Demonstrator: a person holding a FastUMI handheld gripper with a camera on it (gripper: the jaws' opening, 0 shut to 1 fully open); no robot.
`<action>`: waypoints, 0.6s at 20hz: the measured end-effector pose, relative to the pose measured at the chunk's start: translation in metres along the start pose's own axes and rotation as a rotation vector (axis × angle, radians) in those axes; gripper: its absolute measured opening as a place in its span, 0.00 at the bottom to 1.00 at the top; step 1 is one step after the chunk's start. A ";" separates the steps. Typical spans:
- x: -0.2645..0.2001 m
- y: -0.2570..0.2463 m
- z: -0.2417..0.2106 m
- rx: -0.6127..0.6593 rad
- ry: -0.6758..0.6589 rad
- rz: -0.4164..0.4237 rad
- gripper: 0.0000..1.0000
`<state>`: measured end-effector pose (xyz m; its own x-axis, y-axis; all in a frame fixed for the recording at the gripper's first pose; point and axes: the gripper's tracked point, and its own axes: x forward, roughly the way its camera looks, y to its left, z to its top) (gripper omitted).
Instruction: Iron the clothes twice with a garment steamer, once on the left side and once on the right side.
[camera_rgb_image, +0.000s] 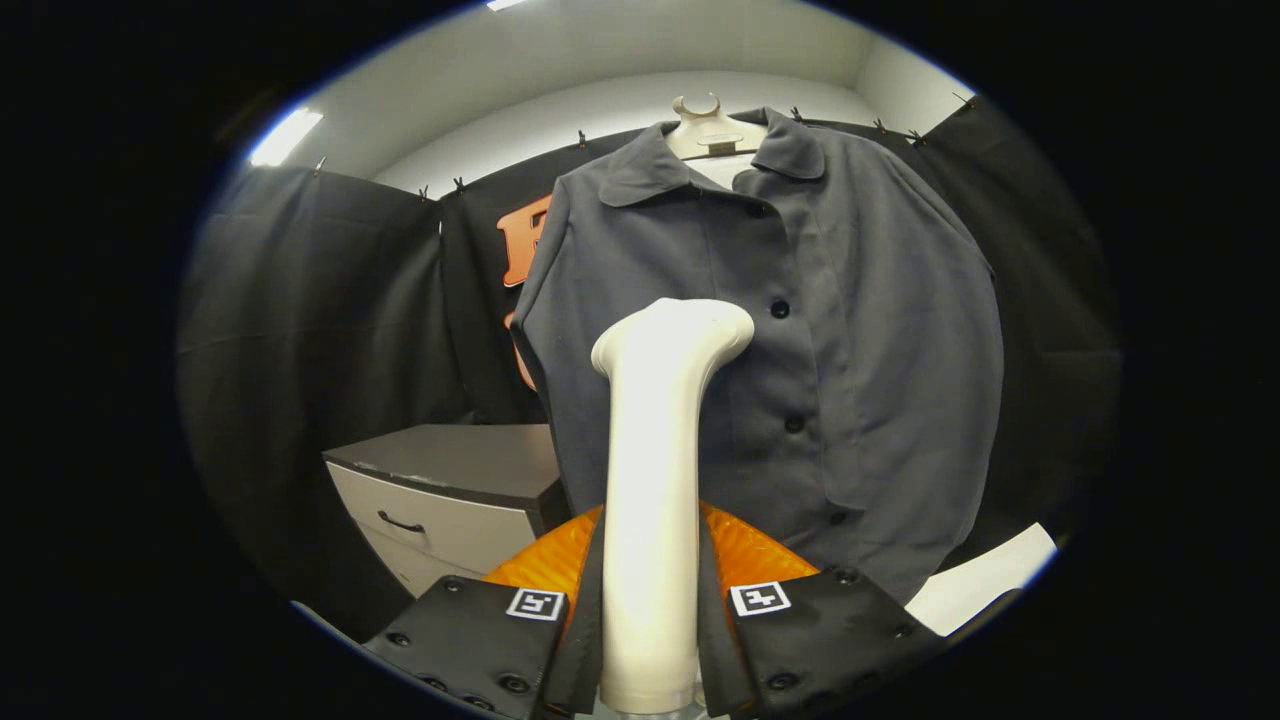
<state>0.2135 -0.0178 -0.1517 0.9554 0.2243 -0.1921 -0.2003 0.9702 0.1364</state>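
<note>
Jaws clamped on the handle of the garment steamer (655, 480), head up and tilted toward the shirt (780, 380) hanging just beyond, close to the button placket. Looks like lining up for a pass, contact with the cloth hard to tell. Next probably needs pressing the head in and sliding along one side, clear of the drawer cabinet (450, 500) off beside.

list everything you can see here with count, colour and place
shirt: 1, dark grey, buttoned, hung on the mannequin beyond the fingers
mannequin: 1, off-white, neck showing above the shirt collar
cabinet: 1, light grey with a dark handle, low beside the shirt
garment steamer: 1, white, upright between the fingers, head close to the shirt front
hand-held gripper: 1, both fingers pressing on the steamer handle
</note>
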 end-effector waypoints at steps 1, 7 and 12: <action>-0.002 -0.002 -0.007 0.004 0.008 -0.001 0.46; -0.011 -0.006 -0.053 0.008 0.073 -0.017 0.46; -0.015 -0.006 -0.092 0.012 0.118 -0.016 0.47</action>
<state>0.1800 -0.0186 -0.2391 0.9262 0.2185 -0.3074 -0.1818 0.9728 0.1437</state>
